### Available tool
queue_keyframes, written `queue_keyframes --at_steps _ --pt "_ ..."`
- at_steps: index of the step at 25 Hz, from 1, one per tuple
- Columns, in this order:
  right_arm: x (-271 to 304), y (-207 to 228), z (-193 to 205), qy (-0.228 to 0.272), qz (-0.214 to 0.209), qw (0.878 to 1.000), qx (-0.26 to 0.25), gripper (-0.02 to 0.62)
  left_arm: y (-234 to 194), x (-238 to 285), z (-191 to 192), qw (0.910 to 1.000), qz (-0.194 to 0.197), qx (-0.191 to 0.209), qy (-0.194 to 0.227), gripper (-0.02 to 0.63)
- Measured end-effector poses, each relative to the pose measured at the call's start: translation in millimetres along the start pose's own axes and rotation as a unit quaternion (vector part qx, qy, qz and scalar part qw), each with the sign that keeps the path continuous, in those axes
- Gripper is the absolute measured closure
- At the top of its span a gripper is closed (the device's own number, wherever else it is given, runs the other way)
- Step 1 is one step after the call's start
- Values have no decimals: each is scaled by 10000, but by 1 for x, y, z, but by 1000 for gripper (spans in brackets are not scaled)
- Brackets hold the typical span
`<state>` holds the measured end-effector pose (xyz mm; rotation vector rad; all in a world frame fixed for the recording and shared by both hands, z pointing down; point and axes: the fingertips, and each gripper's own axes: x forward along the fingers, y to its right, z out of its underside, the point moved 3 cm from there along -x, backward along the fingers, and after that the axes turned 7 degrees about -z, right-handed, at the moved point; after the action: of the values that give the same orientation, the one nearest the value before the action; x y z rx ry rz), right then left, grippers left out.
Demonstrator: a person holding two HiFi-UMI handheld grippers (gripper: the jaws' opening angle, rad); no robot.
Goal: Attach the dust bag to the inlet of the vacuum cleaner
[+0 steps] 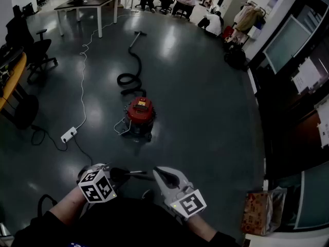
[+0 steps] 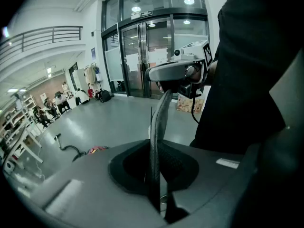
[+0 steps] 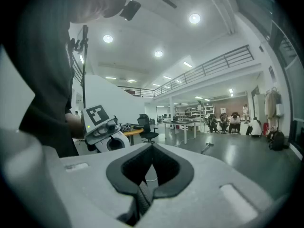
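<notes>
The red vacuum cleaner (image 1: pixel 139 115) stands on the dark floor a few steps ahead, its black hose (image 1: pixel 130 71) curling away behind it. In the left gripper view the vacuum cleaner (image 2: pixel 97 149) shows small and far off. No dust bag shows in any view. Both grippers are held close to the person's body, far from the vacuum. My left gripper (image 1: pixel 128 174) is shut, its jaws meeting in a thin dark upright line (image 2: pixel 154 175). My right gripper (image 1: pixel 157 173) is also shut, with nothing between its jaws (image 3: pixel 151 148). The two grippers face each other.
A white power strip (image 1: pixel 68 134) and its cable lie left of the vacuum. An orange patterned bag (image 1: pixel 257 212) sits by the glass wall at right. Office chairs (image 1: pixel 38 53) and a table (image 1: pixel 87 4) stand at the back left; people sit at the far end.
</notes>
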<state>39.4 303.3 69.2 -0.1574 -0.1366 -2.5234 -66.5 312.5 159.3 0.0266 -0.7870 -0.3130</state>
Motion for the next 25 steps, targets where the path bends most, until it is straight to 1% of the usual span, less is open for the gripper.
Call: queue_keyframes --at_steps 8,14,21,23,25 --pt "-10 3 3 26 15 10000 29 594 8 6 -4 10000 31 -7 -53 582" --pt "-22 12 -2 343 -93 9993 125 594 9 16 -9 9999 -26 -55 -117 581" --pt "-43 36 -5 501 -232 9985 23 594 15 39 -13 9976 -220 246 -601 581" --pt "-51 49 -2 520 -233 9984 16 594 13 48 -17 9970 -291 254 -671 581" --pt "-58 65 2 521 -196 9984 56 594 10 56 -22 9969 -357 173 -684 581"
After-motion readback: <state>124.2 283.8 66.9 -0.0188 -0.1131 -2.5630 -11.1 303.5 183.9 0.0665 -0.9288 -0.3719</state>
